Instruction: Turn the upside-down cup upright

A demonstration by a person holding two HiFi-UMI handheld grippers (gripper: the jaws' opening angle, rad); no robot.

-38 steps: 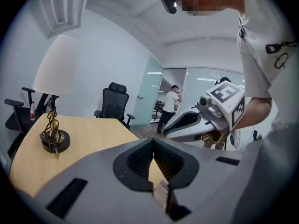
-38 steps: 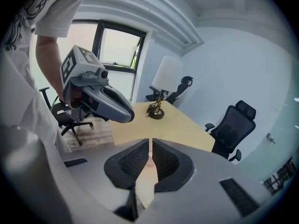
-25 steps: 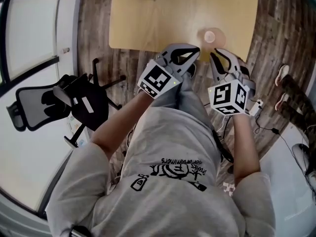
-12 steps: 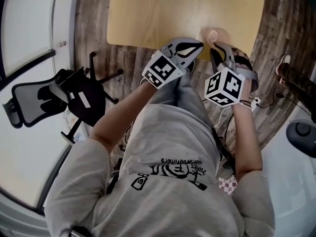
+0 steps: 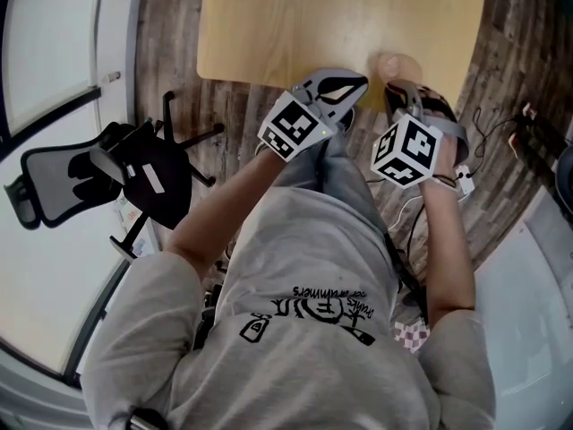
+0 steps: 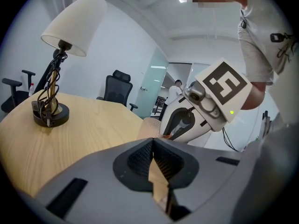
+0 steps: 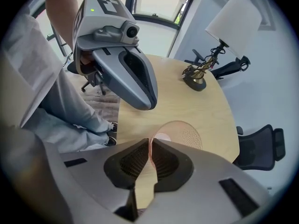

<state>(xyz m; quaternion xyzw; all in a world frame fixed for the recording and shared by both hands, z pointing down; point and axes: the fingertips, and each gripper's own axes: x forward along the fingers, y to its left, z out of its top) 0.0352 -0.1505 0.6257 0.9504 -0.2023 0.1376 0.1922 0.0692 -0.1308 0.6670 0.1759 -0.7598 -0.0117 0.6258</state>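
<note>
A peach cup [image 5: 398, 64] stands near the front edge of the wooden table [image 5: 286, 25]. In the right gripper view I look into the cup [image 7: 184, 133], so its mouth faces up. My right gripper [image 5: 396, 86] points steeply down at its near side. The right gripper [image 7: 150, 143] has just closed further, and a thin pink strip of the cup's wall is pinched between the pads. My left gripper [image 5: 362, 81] hangs shut and empty just left of the cup. In the left gripper view the cup [image 6: 148, 126] shows behind my left gripper [image 6: 153, 143], next to the right gripper [image 6: 167, 134].
A table lamp [image 6: 65, 45] with a white shade stands at the table's far end, and the lamp [image 7: 219, 36] also shows in the right gripper view. An office chair [image 5: 107, 182] stands on the wooden floor to my left. Cables [image 5: 488, 141] lie on the floor at the right.
Both grippers have sunk a little toward the table edge. The right gripper has tipped down over the cup and its jaws now cover the cup's near side.
</note>
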